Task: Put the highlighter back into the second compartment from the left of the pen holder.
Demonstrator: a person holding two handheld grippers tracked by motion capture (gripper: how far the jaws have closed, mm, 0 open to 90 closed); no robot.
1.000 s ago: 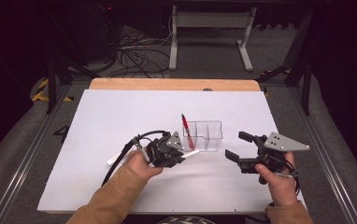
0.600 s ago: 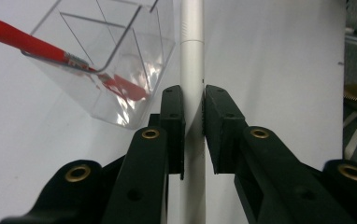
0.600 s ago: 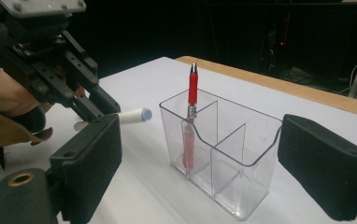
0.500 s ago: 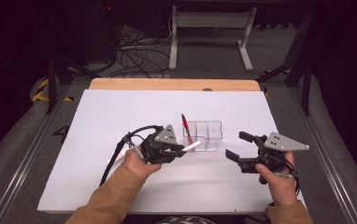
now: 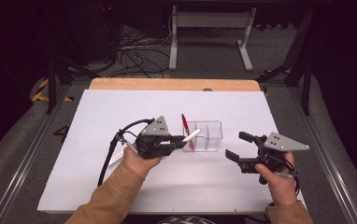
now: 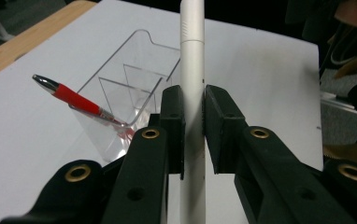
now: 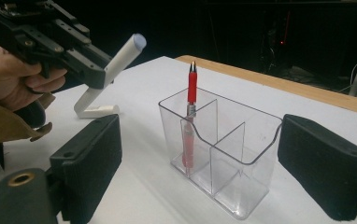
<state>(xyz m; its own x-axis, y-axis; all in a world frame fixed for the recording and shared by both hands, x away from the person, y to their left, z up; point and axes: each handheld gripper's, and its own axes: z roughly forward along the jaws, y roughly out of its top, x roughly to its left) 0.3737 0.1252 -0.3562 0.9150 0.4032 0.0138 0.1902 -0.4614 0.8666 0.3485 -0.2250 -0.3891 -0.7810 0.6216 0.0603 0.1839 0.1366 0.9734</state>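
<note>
Left gripper (image 5: 179,141): fingers (image 6: 174,123) pinching the white pen (image 5: 189,136) mid-barrel, held off the tabletop (image 5: 97,112), tip angled toward the holder (image 5: 210,135). Holder is clear, with dividers; red pen (image 5: 185,126) stands in its left compartment. Right gripper (image 5: 236,145): fingers (image 7: 90,161) spread, empty, just right of the holder, pointing at it.

Holder (image 5: 208,136) sits mid-table (image 5: 97,121) with one pen (image 5: 185,125) in its left compartment, left gripper (image 5: 179,141) with second pen (image 5: 191,136) just left of it, right gripper (image 5: 235,145) right.
</note>
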